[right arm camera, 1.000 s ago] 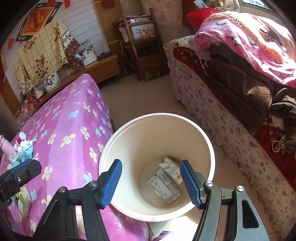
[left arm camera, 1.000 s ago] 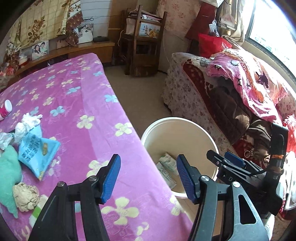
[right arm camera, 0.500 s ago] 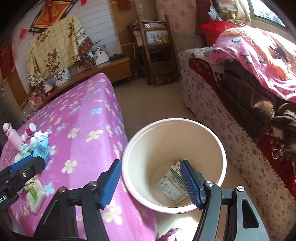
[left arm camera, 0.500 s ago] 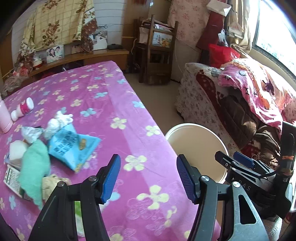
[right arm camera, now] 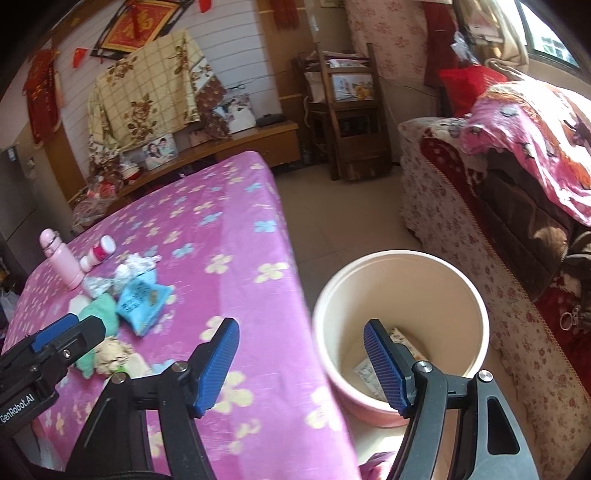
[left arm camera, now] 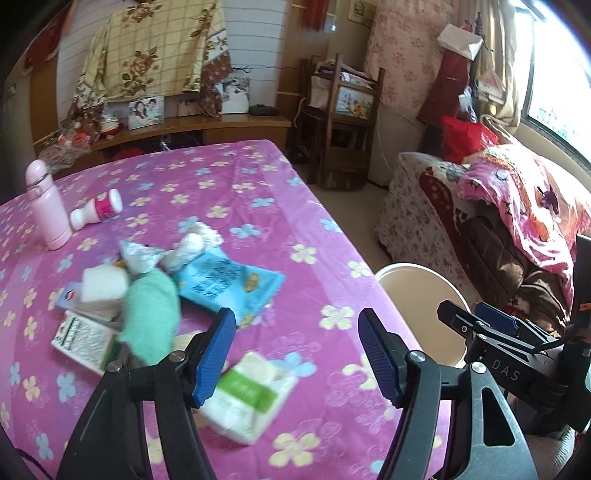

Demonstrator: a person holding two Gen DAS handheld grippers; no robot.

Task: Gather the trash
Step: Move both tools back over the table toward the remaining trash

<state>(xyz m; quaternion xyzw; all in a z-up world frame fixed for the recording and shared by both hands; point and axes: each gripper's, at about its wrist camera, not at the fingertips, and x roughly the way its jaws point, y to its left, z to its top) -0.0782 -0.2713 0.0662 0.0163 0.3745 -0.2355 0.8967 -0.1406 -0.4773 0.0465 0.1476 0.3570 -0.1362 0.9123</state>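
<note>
Gaping wide, both empty: left tool (left arm camera: 297,356), right tool (right arm camera: 301,363).

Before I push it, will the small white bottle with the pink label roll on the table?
Probably yes. The small bottle lies on its side and looks round, so a nudge may send it rolling. The soft cloth could slow it. It rests against the upright pink flask, which might tip.

Setting: lived-in home room. My wrist views show a table (left arm camera: 258,192) under a pink flowered cloth, a sofa (right arm camera: 480,206) heaped with blankets, framed family photos (left arm camera: 146,112) on a low wooden cabinet (left arm camera: 221,125), red wall hangings (right arm camera: 138,24), window (left arm camera: 554,88) at right.
</note>
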